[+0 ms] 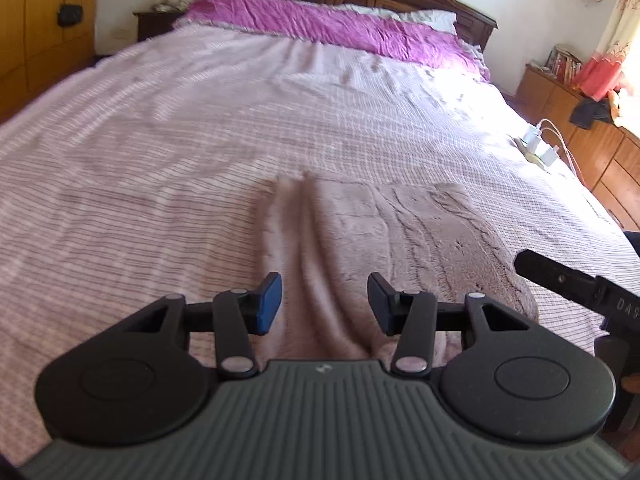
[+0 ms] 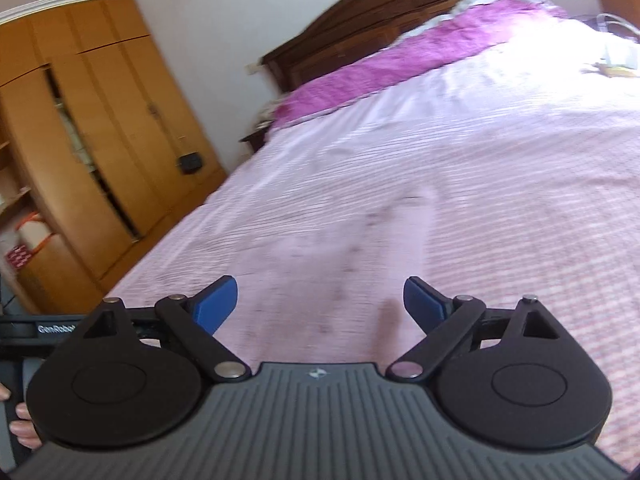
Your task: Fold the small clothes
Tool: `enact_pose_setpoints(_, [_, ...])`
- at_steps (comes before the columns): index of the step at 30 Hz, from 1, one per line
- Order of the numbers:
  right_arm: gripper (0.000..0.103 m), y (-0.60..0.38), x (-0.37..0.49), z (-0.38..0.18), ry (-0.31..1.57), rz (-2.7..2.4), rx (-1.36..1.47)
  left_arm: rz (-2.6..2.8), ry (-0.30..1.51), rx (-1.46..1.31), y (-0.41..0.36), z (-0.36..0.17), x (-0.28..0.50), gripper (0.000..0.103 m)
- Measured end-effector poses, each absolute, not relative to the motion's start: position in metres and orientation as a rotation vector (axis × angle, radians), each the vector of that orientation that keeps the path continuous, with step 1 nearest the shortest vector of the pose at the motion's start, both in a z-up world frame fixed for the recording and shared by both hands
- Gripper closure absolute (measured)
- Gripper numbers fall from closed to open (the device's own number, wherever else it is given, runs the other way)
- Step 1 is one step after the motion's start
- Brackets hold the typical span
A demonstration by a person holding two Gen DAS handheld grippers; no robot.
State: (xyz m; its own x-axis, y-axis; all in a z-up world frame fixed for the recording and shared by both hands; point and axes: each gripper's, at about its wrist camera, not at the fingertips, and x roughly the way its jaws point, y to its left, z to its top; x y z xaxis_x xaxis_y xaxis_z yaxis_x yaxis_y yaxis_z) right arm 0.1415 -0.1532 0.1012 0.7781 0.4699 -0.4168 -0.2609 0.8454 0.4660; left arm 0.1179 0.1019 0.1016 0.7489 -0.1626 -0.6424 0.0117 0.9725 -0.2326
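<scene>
Two hand-held grippers: both in view, both empty.
Left hand-held gripper [image 1: 324, 304]: jaws partly apart, nothing between them; it hovers over the near edge of the garment, straddling a raised ridge of cloth without pinching it.
Right hand-held gripper [image 2: 320, 306]: jaws wide apart, holding nothing; it is poised above the near part of the cloth, and contact cannot be confirmed.
Garment [image 1: 384, 236]: one small mauve-pink fleecy piece lying spread on the bed [image 1: 160, 140], near the foot and to the right of centre; surface creased, with a lengthwise ridge [image 1: 304, 240] on its left portion. In the right wrist view it [image 2: 340, 248] is blurred and hard to tell apart from the bedspread.
Type of garment: cannot tell; no sleeve, collar or waistband is distinguishable.
Surroundings: magenta cover [image 1: 332, 24] across the far end by the headboard; white chargers and a cable [image 1: 540, 144] at the right edge of the bed, well apart from the garment.
Step in hand: judged as the approach to a first grasp; no fold looks made, as the piece lies in a single layer.
Progress: judged early.
Next move calls for: each set of jaws to come down on a near corner or edge, close on one layer only, then lift and carry it toward the far edge.
Risk: pinching the bedspread along with the cloth; the ridge may fold in crooked unless smoothed first.
</scene>
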Motion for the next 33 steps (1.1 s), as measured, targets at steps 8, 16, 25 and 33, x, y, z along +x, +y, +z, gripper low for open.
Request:
enact_pose_setpoints(8, [0.006, -0.175, 0.141, 0.07, 0.596, 0.271, 0.409, -0.087, 0.769, -0.204, 0.093, 0.078, 0.148, 0.053])
enact_pose_setpoints(16, [0.002, -0.186, 0.138, 0.049, 0.576, 0.28, 0.489, -0.102, 0.751, -0.211, 0.09, 0.068, 0.156, 0.037])
enact_pose_setpoints(25, [0.001, -0.193, 0.135, 0.034, 0.518, 0.338, 0.555, -0.162, 0.686, -0.232, 0.084, 0.059, 0.16, 0.038])
enact_pose_setpoints(33, [0.001, -0.196, 0.133, 0.033, 0.504, 0.351, 0.571, -0.169, 0.593, -0.111, 0.051, 0.058, 0.153, 0.078])
